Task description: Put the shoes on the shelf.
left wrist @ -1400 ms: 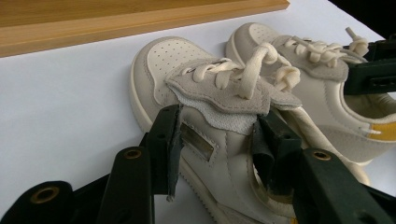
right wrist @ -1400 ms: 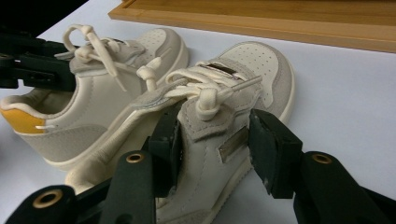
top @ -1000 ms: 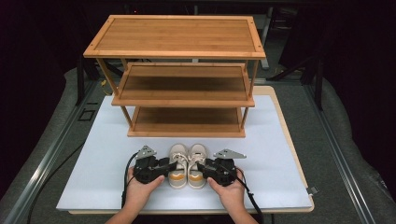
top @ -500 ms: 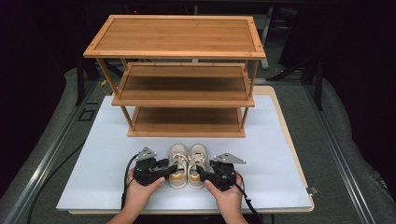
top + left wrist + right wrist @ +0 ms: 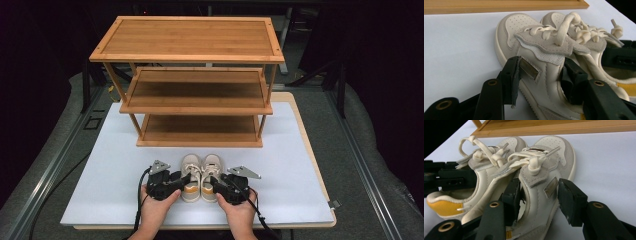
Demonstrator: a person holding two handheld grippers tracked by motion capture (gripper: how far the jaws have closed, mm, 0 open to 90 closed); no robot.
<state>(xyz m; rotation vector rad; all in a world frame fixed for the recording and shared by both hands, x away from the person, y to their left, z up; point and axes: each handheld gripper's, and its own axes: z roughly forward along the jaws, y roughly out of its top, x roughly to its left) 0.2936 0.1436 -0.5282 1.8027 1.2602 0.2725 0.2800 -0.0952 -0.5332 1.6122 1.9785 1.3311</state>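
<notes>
Near edge of the white worktop (image 5: 100,165): left claw (image 5: 540,75) clamped across the left shoe (image 5: 534,62), one jaw outside, one inside the collar. Right claw (image 5: 539,195) likewise clamped on the right shoe (image 5: 544,177). Shoes side by side, touching, toes toward the wooden rack (image 5: 190,75) beyond.

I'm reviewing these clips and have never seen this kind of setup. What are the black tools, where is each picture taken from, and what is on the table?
There is no robot here: a person holds a black two-jaw hand tool in each hand. The high view looks down from above the person's side. It shows the left gripper and right gripper at a pair of small cream shoes on a white mat, in front of an empty three-tier wooden shoe rack.

The other two pictures come from cameras riding on the tools, looking along their jaws. In the left gripper view, the jaws straddle the side wall of the left shoe, one inside, one outside. In the right gripper view, the jaws do the same on the right shoe. Whether either is clamped tight is unclear.
</notes>
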